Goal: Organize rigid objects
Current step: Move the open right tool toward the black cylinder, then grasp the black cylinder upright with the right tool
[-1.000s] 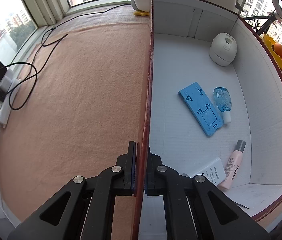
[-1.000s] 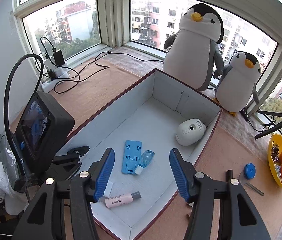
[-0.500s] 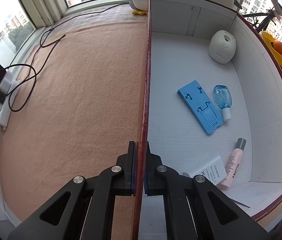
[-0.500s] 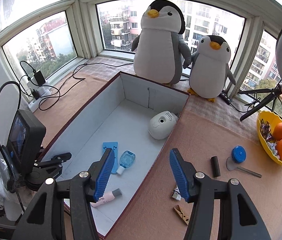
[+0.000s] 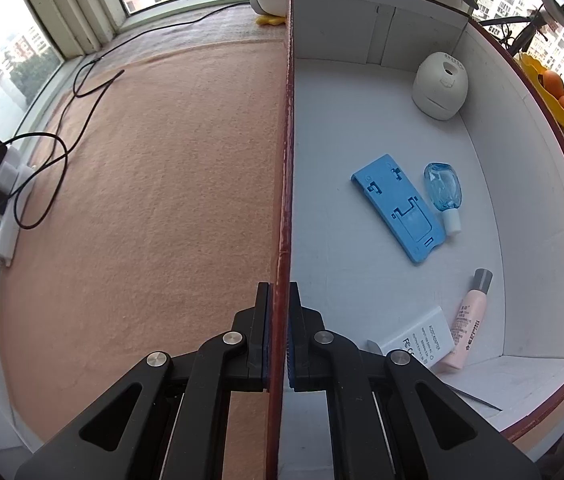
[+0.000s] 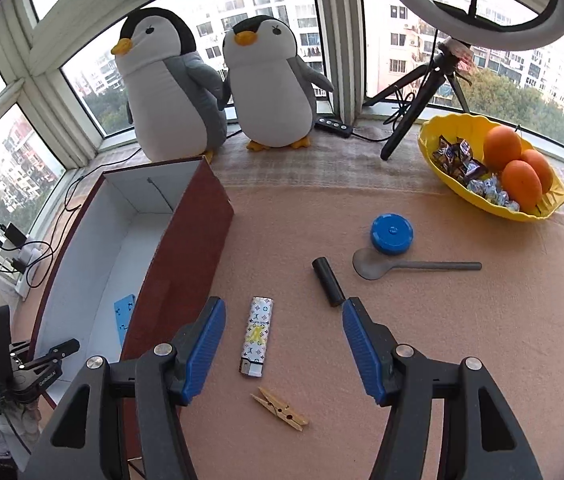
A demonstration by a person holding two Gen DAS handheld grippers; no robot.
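Note:
My left gripper (image 5: pixel 279 292) is shut on the near wall of the dark red box (image 5: pixel 284 160), white inside. In the box lie a blue phone stand (image 5: pixel 398 208), a small blue bottle (image 5: pixel 444 190), a pink tube (image 5: pixel 468 318), a white adapter (image 5: pixel 422 338) and a white round device (image 5: pixel 440 80). My right gripper (image 6: pixel 282 320) hangs open over the mat with nothing between its fingers. Under it lies a patterned lighter (image 6: pixel 257 336), with a wooden clothespin (image 6: pixel 280 408), a black cylinder (image 6: pixel 328 286), a grey spoon (image 6: pixel 402 267) and a blue round lid (image 6: pixel 392 234) around it.
Two plush penguins (image 6: pixel 170 88) stand behind the box (image 6: pixel 198 240). A yellow bowl (image 6: pixel 438 156) with oranges and candy sits at the far right, a tripod (image 6: pixel 422 100) with a ring light behind it. A power strip (image 5: pixel 6 208) and cables lie left by the window.
The right gripper has swung from above the box to over the mat on its right, so the lighter, clothespin and spoon now lie before it. The left gripper keeps its hold on the box wall.

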